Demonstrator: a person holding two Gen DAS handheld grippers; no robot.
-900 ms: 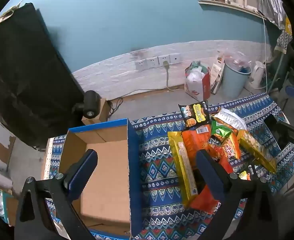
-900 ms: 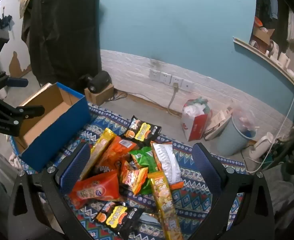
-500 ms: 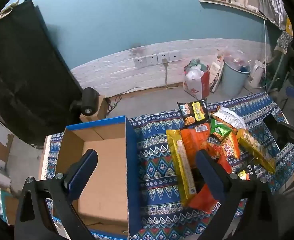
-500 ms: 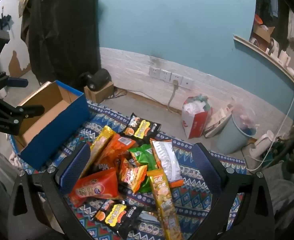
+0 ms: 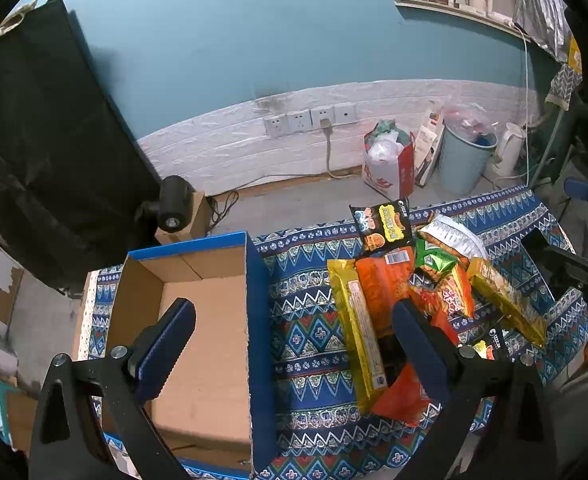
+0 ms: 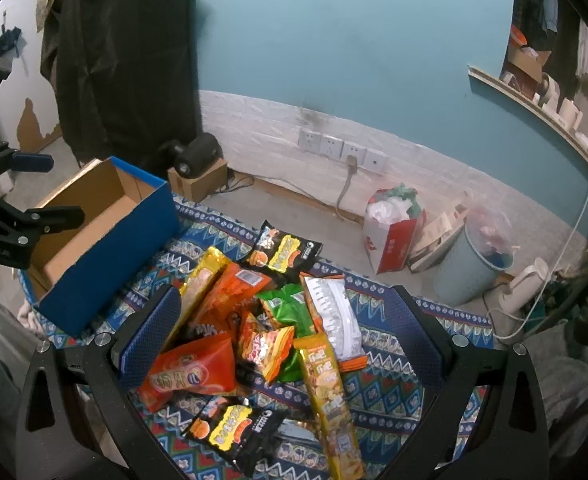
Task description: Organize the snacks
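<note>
At the lower centre of the right wrist view, the snack packets [image 6: 262, 332] are lying heaped on the patterned cloth [image 6: 389, 392], right of the blue box [image 6: 106, 272]; both the right gripper [image 6: 282, 344] and left gripper [image 5: 290, 340] are hovering spread wide, grasping nothing.

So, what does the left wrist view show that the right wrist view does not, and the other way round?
Only the left wrist view shows the whole floor of the blue box, which is bare cardboard with no snacks in it.

Only the right wrist view shows the near black snack packet in full, and the box's blue outer wall.

Both show the patterned cloth, the far black snack packet, the long yellow packet, the green packet, and open, empty jaws on the left gripper and right gripper.
</note>
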